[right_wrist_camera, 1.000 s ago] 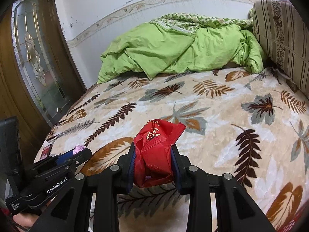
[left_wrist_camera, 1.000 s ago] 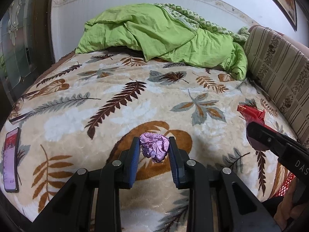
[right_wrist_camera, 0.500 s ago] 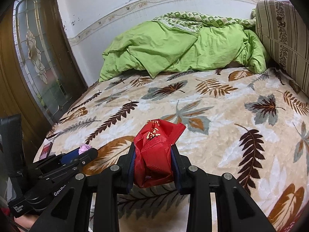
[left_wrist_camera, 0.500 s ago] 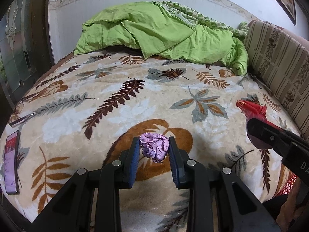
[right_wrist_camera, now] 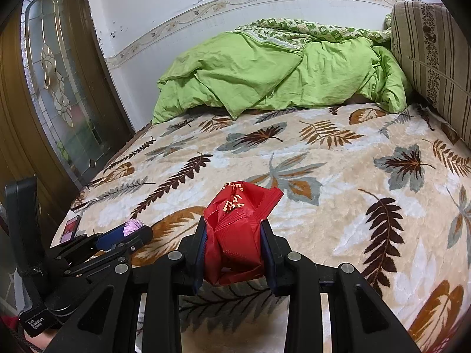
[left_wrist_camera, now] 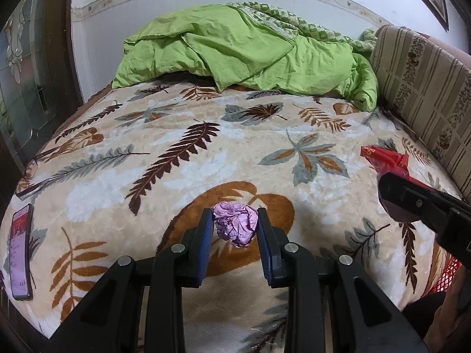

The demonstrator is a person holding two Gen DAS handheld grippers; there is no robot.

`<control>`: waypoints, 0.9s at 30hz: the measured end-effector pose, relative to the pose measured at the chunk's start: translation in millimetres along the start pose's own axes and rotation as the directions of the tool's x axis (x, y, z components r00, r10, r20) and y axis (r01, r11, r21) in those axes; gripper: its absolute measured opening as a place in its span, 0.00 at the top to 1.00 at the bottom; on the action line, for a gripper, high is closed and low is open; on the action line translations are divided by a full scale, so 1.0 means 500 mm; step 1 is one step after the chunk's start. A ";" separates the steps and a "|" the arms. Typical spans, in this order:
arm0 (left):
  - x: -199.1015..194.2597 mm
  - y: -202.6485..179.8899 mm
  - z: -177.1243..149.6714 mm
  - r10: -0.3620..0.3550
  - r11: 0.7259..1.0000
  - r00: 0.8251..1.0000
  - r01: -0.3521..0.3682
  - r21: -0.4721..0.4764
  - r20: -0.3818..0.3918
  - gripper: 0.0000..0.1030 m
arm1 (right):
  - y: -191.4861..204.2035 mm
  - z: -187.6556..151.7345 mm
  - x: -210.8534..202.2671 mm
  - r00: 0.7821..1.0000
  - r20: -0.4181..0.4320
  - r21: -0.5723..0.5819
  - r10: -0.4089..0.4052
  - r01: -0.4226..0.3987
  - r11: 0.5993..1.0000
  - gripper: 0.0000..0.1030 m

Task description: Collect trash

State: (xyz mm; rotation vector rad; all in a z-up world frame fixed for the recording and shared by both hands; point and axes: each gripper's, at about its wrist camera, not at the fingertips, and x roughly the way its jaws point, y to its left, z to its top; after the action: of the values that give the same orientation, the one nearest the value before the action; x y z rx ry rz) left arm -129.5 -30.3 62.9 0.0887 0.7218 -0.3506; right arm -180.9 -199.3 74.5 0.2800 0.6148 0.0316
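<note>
A: Start at the fingers. What is each one holding?

B: The left gripper (left_wrist_camera: 235, 231) has its jaws closed narrow on a crumpled purple wrapper ball (left_wrist_camera: 235, 227), pinched between the blue pads above the leaf-print blanket (left_wrist_camera: 188, 158). The right gripper (right_wrist_camera: 233, 245) is clamped on a red snack packet (right_wrist_camera: 235, 235), with its top flaring out past the pads.

A: What could slip?

B: The purple ball, I think. It is crinkled foil or paper, and the pads seem to catch only its sides, so a jolt could let it pop out and roll across the plush bed. The red packet looks slick and folded; if its fold gives, it may slide down through the jaws.

A: Anything else nearby to worry about?

B: A phone (left_wrist_camera: 20, 253) lies at the bed's left edge, well apart from both grippers, yet a careless sweep that way could knock it off. No bin shows clearly; a red mesh thing (left_wrist_camera: 449, 276) sits at the lower right, and I cannot tell what it is.
</note>
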 end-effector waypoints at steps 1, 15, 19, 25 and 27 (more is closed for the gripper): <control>-0.002 -0.002 0.001 -0.006 1.000 1.000 0.006 0.000 0.001 0.73 | -0.001 0.001 -0.003 1.000 0.001 0.007 0.003 -0.003 1.000 0.67; -0.117 -0.238 0.020 -0.375 0.905 0.927 0.370 0.212 -0.017 0.73 | -0.157 -0.040 -0.305 0.990 0.084 0.204 -0.109 0.089 0.975 0.67; -0.152 -0.376 0.008 -0.539 0.788 0.835 0.547 0.281 -0.114 0.73 | -0.243 -0.083 -0.436 0.958 0.108 0.301 -0.264 0.222 0.928 0.67; -0.161 -0.571 -0.046 -0.665 0.607 0.666 0.746 0.275 -0.337 0.73 | -0.356 -0.164 -0.582 0.894 0.076 0.442 -0.441 0.366 0.819 0.67; -0.161 -0.629 -0.074 -0.672 0.554 0.619 0.785 0.278 -0.407 0.73 | -0.390 -0.192 -0.605 0.879 0.050 0.482 -0.474 0.394 0.783 0.66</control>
State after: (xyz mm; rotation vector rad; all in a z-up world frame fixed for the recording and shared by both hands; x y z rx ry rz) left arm -316.8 -295.1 101.1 0.2597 0.9085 -1.3594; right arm -493.7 -396.6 118.4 0.5889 0.4980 -0.5943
